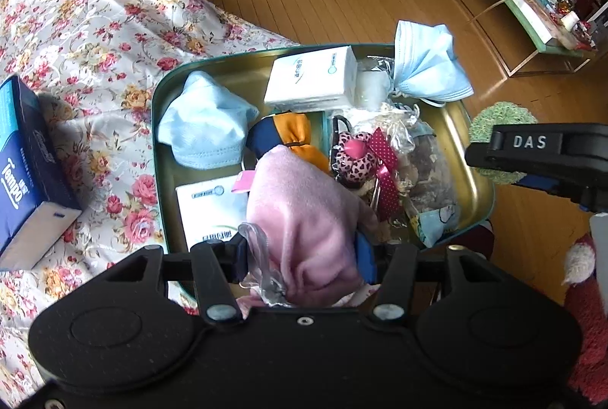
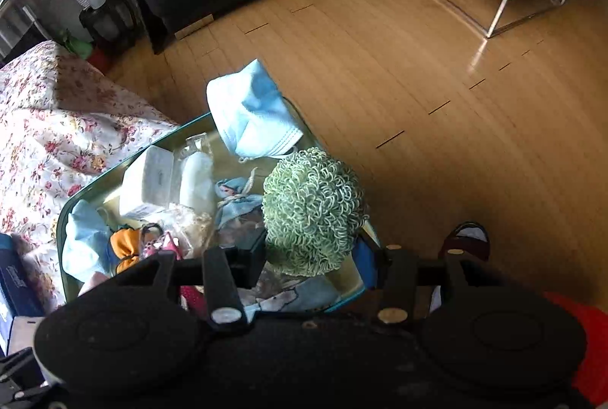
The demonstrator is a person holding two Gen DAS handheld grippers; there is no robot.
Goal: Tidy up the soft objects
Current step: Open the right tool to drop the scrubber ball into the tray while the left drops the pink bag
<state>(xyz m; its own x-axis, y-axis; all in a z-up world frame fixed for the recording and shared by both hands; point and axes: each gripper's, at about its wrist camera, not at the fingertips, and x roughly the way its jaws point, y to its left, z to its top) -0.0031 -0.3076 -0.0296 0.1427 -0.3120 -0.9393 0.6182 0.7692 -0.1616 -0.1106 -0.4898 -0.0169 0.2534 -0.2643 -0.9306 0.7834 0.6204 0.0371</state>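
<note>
A floral bedspread [image 1: 87, 40] carries a gold tin tray [image 1: 161, 112] crowded with soft things. At the tray's 6 o'clock, the left tool [image 1: 300, 257] is clamped on a pink cloth [image 1: 304, 219]. At its 3 o'clock edge, the right tool [image 2: 311, 257] is clamped on a green loopy ball [image 2: 311, 211]. A blue face mask [image 1: 429, 67] hangs over the 1 o'clock rim.

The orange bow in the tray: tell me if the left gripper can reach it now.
Probably not: the left gripper is shut on the pink cloth, which hangs over part of the orange bow.

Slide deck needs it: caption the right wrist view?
Right gripper clamps a green looped scrubber ball above the cluttered gold tin tray.
</note>
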